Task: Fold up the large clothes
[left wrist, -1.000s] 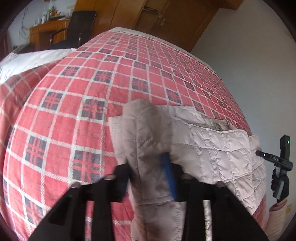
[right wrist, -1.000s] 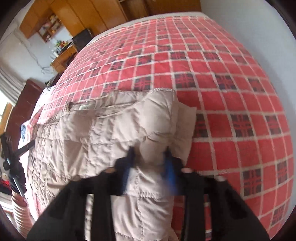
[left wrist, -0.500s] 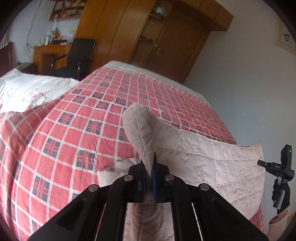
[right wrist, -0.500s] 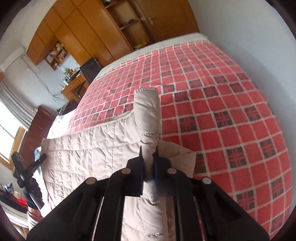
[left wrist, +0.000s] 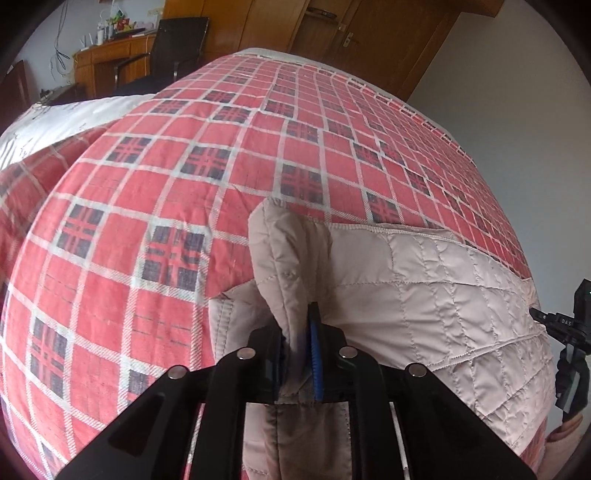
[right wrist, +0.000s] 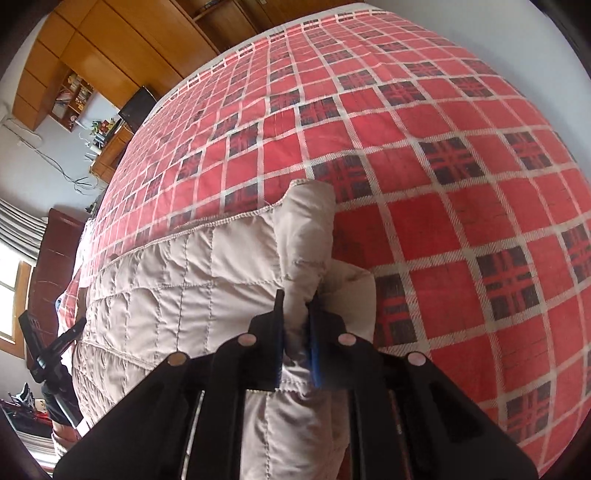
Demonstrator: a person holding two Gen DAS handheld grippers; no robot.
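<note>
A pale beige quilted jacket (left wrist: 424, 295) lies spread on the red plaid bed (left wrist: 184, 177). My left gripper (left wrist: 299, 343) is shut on a bunched fold at the jacket's left edge, and the cloth rises in a hump just ahead of the fingers. In the right wrist view the same jacket (right wrist: 192, 280) stretches away to the left. My right gripper (right wrist: 295, 332) is shut on a raised fold at its right edge. Both pinched ends hang down under the jaws and are hidden there.
The plaid bedspread (right wrist: 443, 184) extends far ahead of both grippers. Wooden wardrobes (left wrist: 332, 26) and a desk with a black chair (left wrist: 177, 40) stand beyond the bed. A white wall (left wrist: 517, 92) runs along its right side. The other gripper (left wrist: 569, 332) shows at the frame edge.
Both grippers went from open around the jacket folds to shut on them. They lifted the cloth, then came back down nearer the bed, with the jacket spread flatter between them.
</note>
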